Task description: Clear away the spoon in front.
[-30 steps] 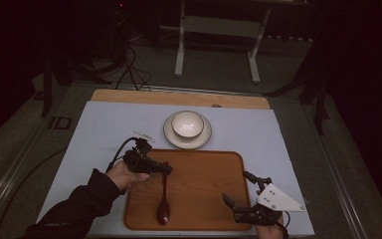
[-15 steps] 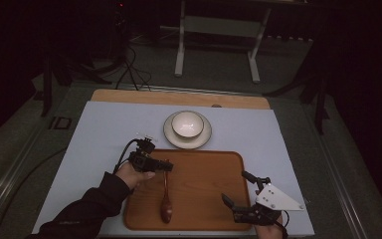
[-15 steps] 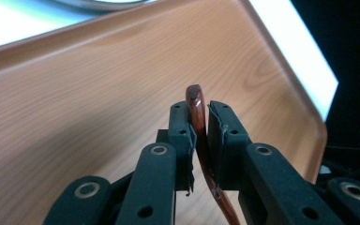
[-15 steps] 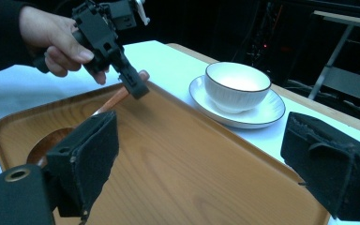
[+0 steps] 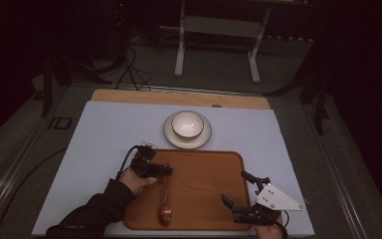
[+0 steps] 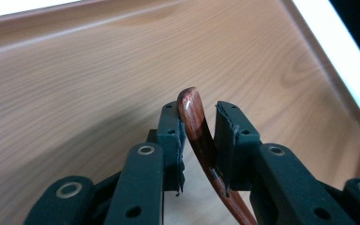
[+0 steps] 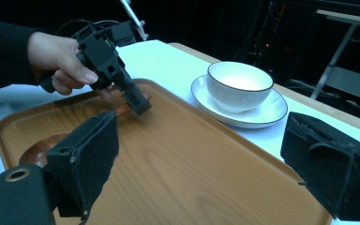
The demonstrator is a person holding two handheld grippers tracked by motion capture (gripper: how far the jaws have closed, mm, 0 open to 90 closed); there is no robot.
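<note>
Lowered since a second ago, the left gripper (image 5: 165, 171) has just been easing its fingers (image 6: 171, 136) apart around the spoon (image 5: 164, 199) handle on the tray (image 5: 204, 189) — widen fully before lifting away — while the right gripper (image 5: 236, 191) hangs wide open, empty.

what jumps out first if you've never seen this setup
The wooden spoon on the left of the tray, its handle tip between the left gripper's fingers, which have just been opening. Behind the tray a white bowl sits on a saucer. The right gripper is wide open at the tray's near right corner.
</note>
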